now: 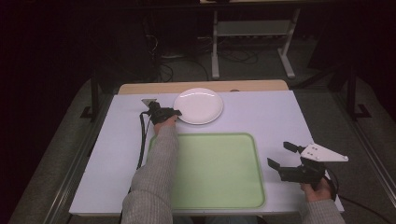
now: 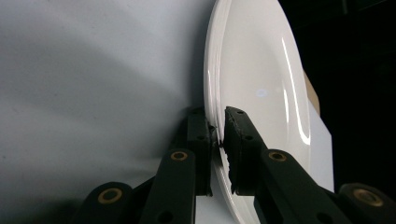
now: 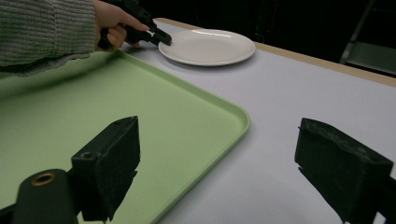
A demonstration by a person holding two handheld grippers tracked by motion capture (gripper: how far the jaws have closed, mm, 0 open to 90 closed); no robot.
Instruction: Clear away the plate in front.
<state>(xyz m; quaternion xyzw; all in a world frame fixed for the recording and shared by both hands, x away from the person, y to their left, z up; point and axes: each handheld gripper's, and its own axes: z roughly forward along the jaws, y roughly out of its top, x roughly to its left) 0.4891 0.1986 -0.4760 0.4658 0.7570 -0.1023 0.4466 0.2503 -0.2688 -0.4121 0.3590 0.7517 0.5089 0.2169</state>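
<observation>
Nearest the person, the right hand-held gripper (image 1: 281, 155) hangs just off the right edge of the tray (image 1: 210, 196) with its jaws spread wide and nothing between them; in the right gripper view its blunt black pads (image 3: 112, 163) look matte and slightly rough. The tray is a pale green rectangle with rounded corners and a low raised lip, smooth like moulded plastic, and it lies bare on the surface (image 1: 275, 116), which is flat, white and even, with a wooden strip along its far edge.

Beyond the tray's far left corner, the left hand-held gripper (image 1: 176, 112) is clamped on the near-left rim of the plate (image 1: 201, 105), one pad above the rim and one below, as the left gripper view shows (image 2: 219, 135). The plate is round, shallow and glossy white, likely glazed ceramic, hard and slick under the pads. It appears to rest flat on the surface, just past the tray.

As a judgement, the grasp is made, while the lift and the carry, probably onto the tray, are left to do.
</observation>
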